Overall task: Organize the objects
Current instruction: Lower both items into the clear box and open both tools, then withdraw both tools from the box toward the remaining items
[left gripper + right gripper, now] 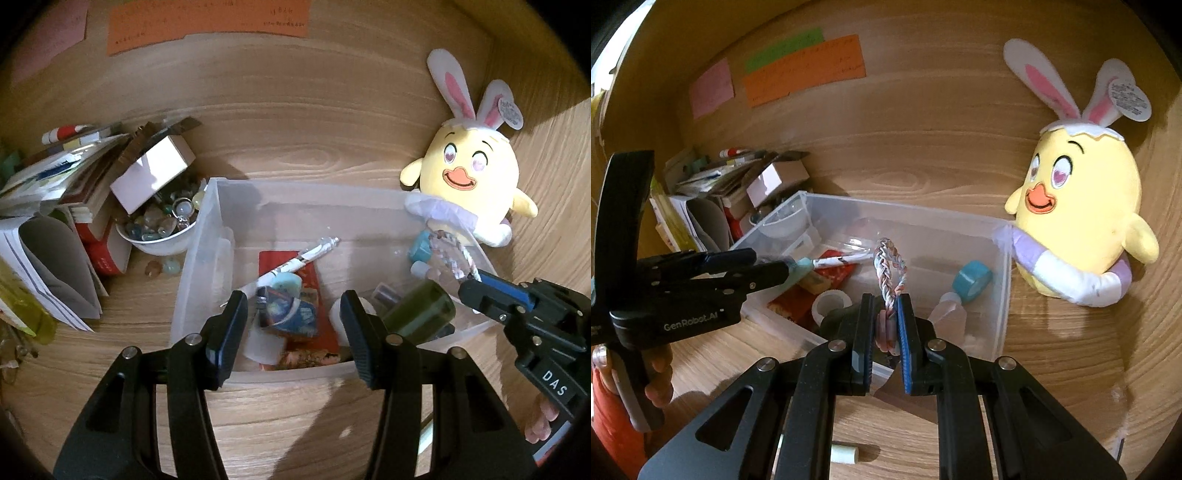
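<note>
A clear plastic bin (199, 258) (1001, 280) stands on the wooden desk. It holds a white pen (295, 262), a red booklet (317, 280), a blue pouch (291, 314), a green bottle (421, 314), tape rolls (973, 280) and other small items. My right gripper (886, 295) is shut on a braided pastel loop (890, 266) and holds it over the bin's near right part; it also shows in the left wrist view (469, 284). My left gripper (293, 306) is open and empty above the bin's near edge; in the right wrist view (775, 264) it sits at the left.
A yellow chick plush (476, 173) (1082, 221) with rabbit ears leans against the bin's right end. A white bowl of glass stones (162, 229), a small white box (155, 173) and stacked books and papers (55, 221) stand left. A white cylinder (844, 454) lies on the desk near me.
</note>
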A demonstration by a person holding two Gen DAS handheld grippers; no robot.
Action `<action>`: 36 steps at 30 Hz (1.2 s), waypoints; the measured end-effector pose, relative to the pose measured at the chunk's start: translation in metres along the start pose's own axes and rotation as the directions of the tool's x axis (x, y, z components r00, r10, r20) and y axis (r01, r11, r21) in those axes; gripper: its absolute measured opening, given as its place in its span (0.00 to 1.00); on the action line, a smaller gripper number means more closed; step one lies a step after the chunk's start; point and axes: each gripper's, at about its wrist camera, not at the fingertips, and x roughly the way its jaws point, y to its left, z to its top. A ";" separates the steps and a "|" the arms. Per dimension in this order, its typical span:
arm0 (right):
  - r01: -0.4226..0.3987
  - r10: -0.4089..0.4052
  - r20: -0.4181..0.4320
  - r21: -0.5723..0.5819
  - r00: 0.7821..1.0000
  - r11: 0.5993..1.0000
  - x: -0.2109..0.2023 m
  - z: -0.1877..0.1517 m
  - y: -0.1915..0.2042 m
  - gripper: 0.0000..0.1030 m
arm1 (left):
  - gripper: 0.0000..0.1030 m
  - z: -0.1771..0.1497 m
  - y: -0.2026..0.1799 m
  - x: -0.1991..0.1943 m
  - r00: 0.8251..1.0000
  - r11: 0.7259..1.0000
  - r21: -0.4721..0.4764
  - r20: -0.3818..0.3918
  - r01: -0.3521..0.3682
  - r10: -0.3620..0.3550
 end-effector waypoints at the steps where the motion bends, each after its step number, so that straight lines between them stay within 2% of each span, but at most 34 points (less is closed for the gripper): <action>1: 0.003 -0.003 -0.001 -0.003 1.000 1.000 0.001 0.000 0.000 0.11 | 0.53 0.000 0.000 0.000 1.000 1.000 -0.002 -0.001 0.002 -0.002; 4: 0.012 -0.012 -0.007 -0.012 1.000 1.000 0.003 0.000 0.002 0.11 | 0.63 0.000 0.001 -0.002 1.000 1.000 -0.008 0.004 0.001 0.000; 6: 0.018 -0.018 -0.012 -0.015 1.000 1.000 0.003 0.000 0.003 0.14 | 0.66 0.000 0.001 -0.005 1.000 1.000 -0.013 0.013 0.002 -0.001; 8: 0.022 -0.022 -0.007 -0.017 1.000 1.000 0.001 0.000 0.004 0.26 | 0.71 0.001 0.001 -0.009 1.000 1.000 -0.019 0.019 0.007 -0.007; 11: 0.041 -0.040 0.025 -0.029 0.999 0.999 -0.008 0.001 0.008 0.39 | 0.74 0.001 0.002 -0.017 1.000 0.999 -0.027 0.027 0.017 -0.016; 15: 0.048 -0.046 0.053 -0.043 0.998 0.998 -0.020 0.002 0.013 0.48 | 0.83 0.000 0.002 -0.030 0.999 0.999 -0.031 0.040 0.015 -0.013; 17: 0.046 -0.043 0.063 -0.046 0.997 0.998 -0.026 0.002 0.016 0.55 | 0.88 -0.001 0.002 -0.039 0.998 1.000 -0.025 0.057 0.003 -0.002; 22: 0.033 -0.029 0.081 -0.055 0.996 0.998 -0.043 -0.003 0.020 0.68 | 0.91 -0.007 0.005 -0.058 0.997 1.000 -0.012 0.076 -0.010 0.011; 30: 0.010 -0.003 0.073 -0.091 0.997 0.996 -0.060 -0.022 0.034 0.69 | 0.92 -0.030 0.010 -0.081 0.997 0.999 0.008 0.070 -0.032 0.032; 36: -0.042 0.043 0.007 -0.079 0.999 0.996 -0.058 -0.045 0.042 0.73 | 0.92 -0.056 0.011 -0.088 0.997 0.997 0.042 0.045 -0.061 0.059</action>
